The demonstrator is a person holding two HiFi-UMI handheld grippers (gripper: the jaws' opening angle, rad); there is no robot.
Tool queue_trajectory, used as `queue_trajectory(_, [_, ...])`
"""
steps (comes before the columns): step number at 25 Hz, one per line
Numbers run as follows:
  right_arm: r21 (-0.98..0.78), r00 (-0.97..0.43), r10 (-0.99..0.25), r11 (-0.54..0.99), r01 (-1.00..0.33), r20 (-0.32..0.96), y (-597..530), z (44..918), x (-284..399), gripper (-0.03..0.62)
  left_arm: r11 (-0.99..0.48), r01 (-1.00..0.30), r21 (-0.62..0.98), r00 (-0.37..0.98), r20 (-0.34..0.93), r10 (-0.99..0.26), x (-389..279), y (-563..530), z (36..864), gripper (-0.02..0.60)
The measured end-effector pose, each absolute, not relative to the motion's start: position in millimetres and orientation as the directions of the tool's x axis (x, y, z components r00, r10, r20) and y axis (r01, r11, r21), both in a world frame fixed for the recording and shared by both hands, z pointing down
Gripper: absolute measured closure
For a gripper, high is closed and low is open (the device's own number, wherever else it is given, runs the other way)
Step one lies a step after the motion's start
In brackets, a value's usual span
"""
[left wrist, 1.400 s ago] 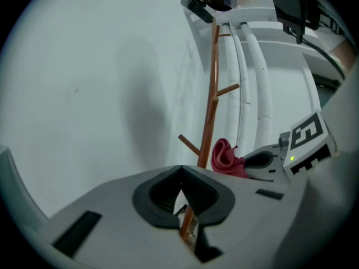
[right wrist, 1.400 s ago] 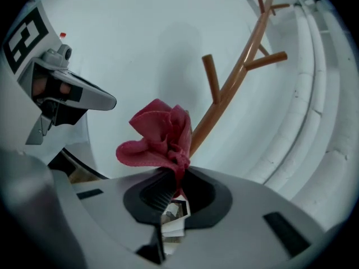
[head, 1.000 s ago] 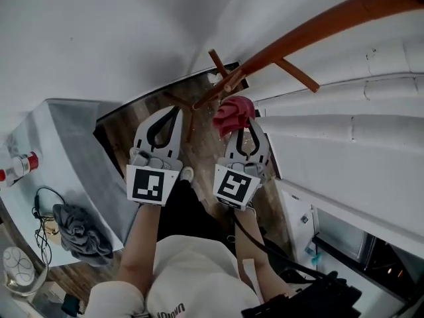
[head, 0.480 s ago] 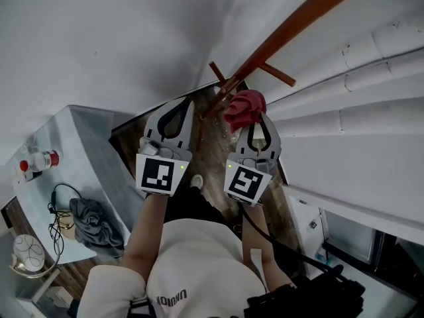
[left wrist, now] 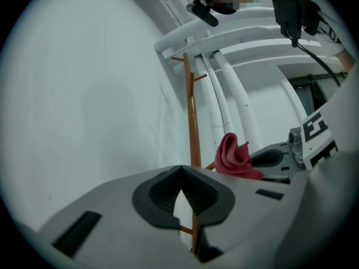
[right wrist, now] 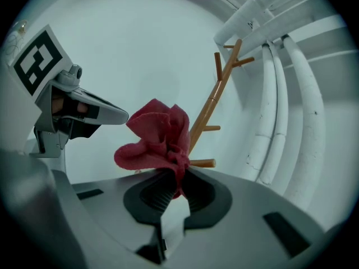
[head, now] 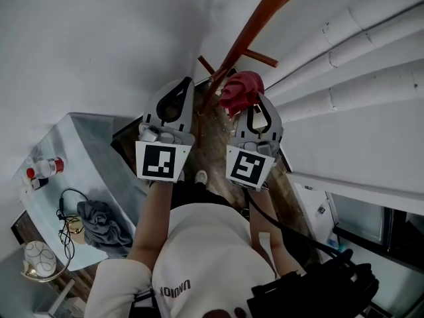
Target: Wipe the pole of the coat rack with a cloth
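Observation:
The orange-brown coat rack pole [head: 255, 22] slants down from the top of the head view, with short pegs branching off it. A crumpled red cloth [head: 240, 90] lies just right of the pole, and my right gripper [head: 256, 99] is shut on it. The right gripper view has the cloth [right wrist: 157, 136] bunched above the jaws, overlapping the pole [right wrist: 216, 97]; whether they touch is unclear. My left gripper [head: 185, 83] is just left of the pole, shut and empty. In the left gripper view, the pole [left wrist: 193, 122] stands straight ahead and the cloth [left wrist: 235, 157] is to its right.
Thick white pipes [head: 344, 38] run along the wall to the right of the rack. A grey table [head: 99, 151] at lower left carries a grey rag [head: 99, 224], a bottle [head: 43, 169] and cables. A wooden floor [head: 215, 134] lies below the grippers.
Both grippers have risen and drawn closer to the pole, and the head view has tilted so the pole looks steeper. The red cloth stays in the right gripper.

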State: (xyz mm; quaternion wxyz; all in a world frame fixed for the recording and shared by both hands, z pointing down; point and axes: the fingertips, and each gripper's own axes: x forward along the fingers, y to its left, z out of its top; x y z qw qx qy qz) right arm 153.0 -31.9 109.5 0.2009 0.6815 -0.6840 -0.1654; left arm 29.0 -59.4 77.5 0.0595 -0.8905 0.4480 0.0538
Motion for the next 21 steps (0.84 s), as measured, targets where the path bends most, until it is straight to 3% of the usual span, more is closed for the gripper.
queue_trajectory(21, [0.536,0.023,-0.997,-0.061,-0.842,-0.078,-35,73,163,0.548,-0.597,-0.797,-0.092,0.603,-0.172,-0.779,42,-61,65,0.569])
